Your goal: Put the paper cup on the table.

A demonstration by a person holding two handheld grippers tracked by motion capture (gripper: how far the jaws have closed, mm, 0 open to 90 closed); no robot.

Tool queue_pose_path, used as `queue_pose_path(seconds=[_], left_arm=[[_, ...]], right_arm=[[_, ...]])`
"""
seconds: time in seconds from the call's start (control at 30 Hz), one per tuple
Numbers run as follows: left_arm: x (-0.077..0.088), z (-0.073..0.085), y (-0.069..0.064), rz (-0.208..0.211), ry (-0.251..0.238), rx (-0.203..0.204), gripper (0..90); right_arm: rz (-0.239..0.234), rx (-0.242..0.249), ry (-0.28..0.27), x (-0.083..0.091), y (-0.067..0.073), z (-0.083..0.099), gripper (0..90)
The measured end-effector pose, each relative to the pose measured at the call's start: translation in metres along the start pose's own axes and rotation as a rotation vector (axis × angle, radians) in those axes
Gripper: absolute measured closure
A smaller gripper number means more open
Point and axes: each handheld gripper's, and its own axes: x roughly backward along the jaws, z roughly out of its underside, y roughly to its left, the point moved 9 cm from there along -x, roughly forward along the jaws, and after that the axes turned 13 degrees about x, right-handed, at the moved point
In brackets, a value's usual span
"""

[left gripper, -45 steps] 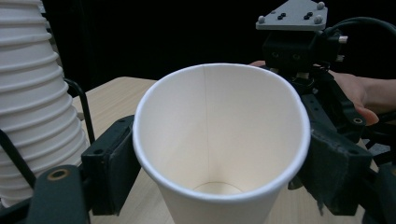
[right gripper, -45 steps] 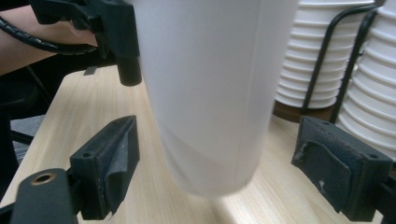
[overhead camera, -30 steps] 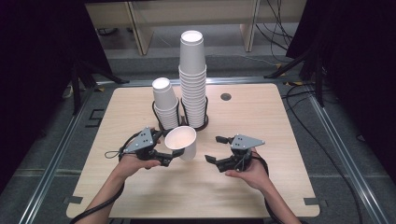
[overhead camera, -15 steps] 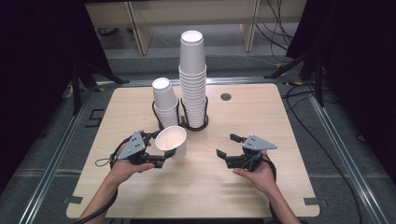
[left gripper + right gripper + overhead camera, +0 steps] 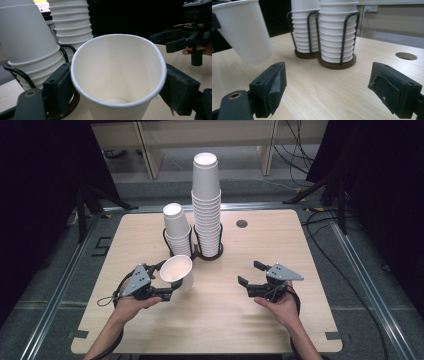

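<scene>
Our left gripper (image 5: 167, 287) pinches a white cup (image 5: 177, 272) by its sides, tilted and lifted off the table (image 5: 220, 320), just near of the short stack (image 5: 177, 230). The tall stack (image 5: 207, 205) stands right of that. Our right gripper (image 5: 250, 275) hovers spread wide and empty at the right.

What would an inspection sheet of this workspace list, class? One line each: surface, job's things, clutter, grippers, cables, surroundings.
Surface: wooden table, round hole near the far edge.
Job's things: tall cup stack and short cup stack in wire holders; single paper cup, empty inside.
Clutter: nothing seen.
Grippers: left hand-held gripper shut on the single paper cup; right hand-held gripper open, holding nothing.
Cables: black cable on the floor at right; more behind the table.
Surroundings: dark curtains, metal floor rails, wooden furniture behind.
</scene>
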Motion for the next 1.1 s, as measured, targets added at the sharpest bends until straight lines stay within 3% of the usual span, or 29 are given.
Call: queue_pose_path(seconds=[0.1,0.13,0.17,0.27,0.3,0.33,0.43,0.5,0.57,0.6,0.7,0.73,0.77,0.9,1.0,1.07,1.1], left_arm=[[0.000,0.001,0.002,-0.028,-0.008,0.003,19.6],[-0.002,0.001,0.002,-0.033,-0.025,0.002,19.5],[-0.003,0.002,0.005,-0.054,-0.025,0.006,19.5],[-0.003,0.005,0.008,-0.087,-0.010,0.009,19.5],[-0.006,0.005,0.008,-0.081,-0.032,0.019,19.5],[-0.005,0.008,0.009,-0.099,-0.011,0.020,19.5],[-0.010,0.012,0.011,-0.122,-0.010,0.028,19.3],[-0.013,0.014,0.013,-0.133,0.004,0.022,19.3],[-0.016,0.016,0.015,-0.144,0.005,0.028,19.3],[-0.018,0.018,0.016,-0.164,0.013,0.030,19.3],[-0.020,0.019,0.017,-0.176,0.016,0.032,19.3],[-0.021,0.020,0.018,-0.180,0.019,0.027,19.3],[-0.022,0.022,0.018,-0.187,0.022,0.039,19.3],[-0.025,0.024,0.019,-0.197,0.028,0.038,19.2],[-0.029,0.026,0.022,-0.207,0.037,0.037,18.9],[-0.032,0.026,0.023,-0.201,0.028,0.033,18.7],[-0.032,0.028,0.024,-0.207,0.050,0.028,18.6]], right_arm=[[0.041,-0.028,0.004,0.002,-0.005,0.001,15.0],[0.045,-0.015,0.001,0.003,-0.009,0.002,14.9],[0.086,-0.002,-0.004,0.005,-0.018,0.002,15.0],[0.107,-0.014,-0.009,0.007,-0.021,0.002,15.0],[0.108,-0.010,-0.020,0.008,-0.024,0.002,15.0],[0.108,-0.010,-0.020,0.008,-0.024,0.002,15.0],[0.132,-0.037,-0.012,0.010,-0.027,0.003,15.0],[0.145,-0.028,-0.016,0.010,-0.029,0.003,15.0],[0.139,-0.012,-0.010,0.010,-0.030,0.004,15.0],[0.143,-0.030,-0.007,0.010,-0.029,0.004,15.0],[0.149,-0.023,0.005,0.012,-0.029,0.005,15.0],[0.131,-0.034,-0.008,0.010,-0.027,0.005,15.0],[0.150,-0.017,0.001,0.012,-0.029,0.005,14.9],[0.150,-0.039,-0.004,0.013,-0.027,0.004,15.0],[0.158,-0.016,0.008,0.013,-0.029,0.006,15.0],[0.150,-0.030,0.006,0.012,-0.028,0.006,15.0],[0.147,-0.031,-0.001,0.012,-0.027,0.006,15.0]])
